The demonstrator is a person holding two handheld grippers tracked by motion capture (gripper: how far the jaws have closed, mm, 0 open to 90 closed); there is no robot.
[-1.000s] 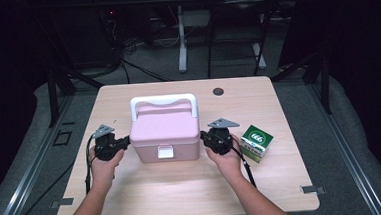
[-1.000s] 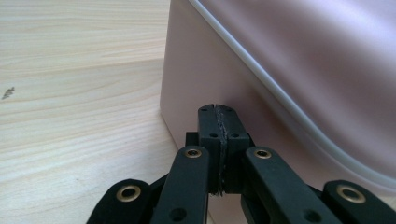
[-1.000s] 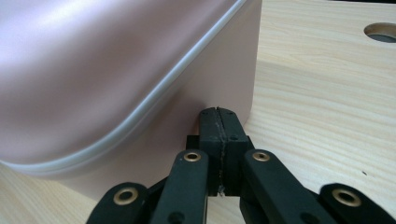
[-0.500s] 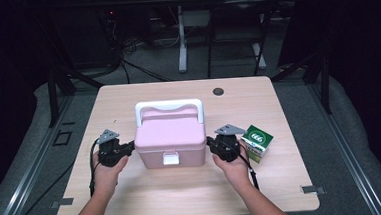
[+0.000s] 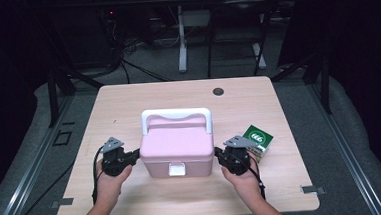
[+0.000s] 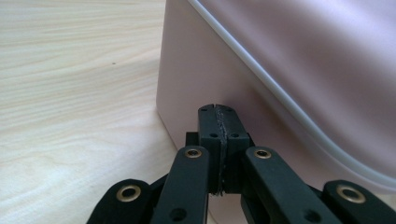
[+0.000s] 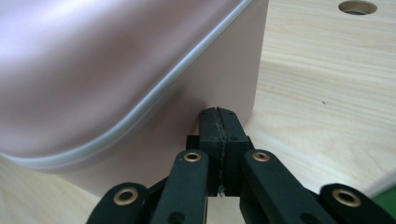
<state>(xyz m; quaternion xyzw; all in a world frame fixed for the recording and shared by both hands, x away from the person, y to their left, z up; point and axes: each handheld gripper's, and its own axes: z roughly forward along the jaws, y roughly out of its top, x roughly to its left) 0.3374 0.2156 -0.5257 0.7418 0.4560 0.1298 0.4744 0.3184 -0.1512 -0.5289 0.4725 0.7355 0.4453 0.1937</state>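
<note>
High view looks down; both gripper views closely face the pink box [image 5: 177, 151].

The small green box [image 5: 257, 141] bears white characters that look like "666".

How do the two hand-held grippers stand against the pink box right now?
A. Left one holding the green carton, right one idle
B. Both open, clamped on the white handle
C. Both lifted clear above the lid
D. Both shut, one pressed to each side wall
D: the left hand-held gripper and the right hand-held gripper each have jaws closed together, tips against opposite side walls of the pink box.
</note>
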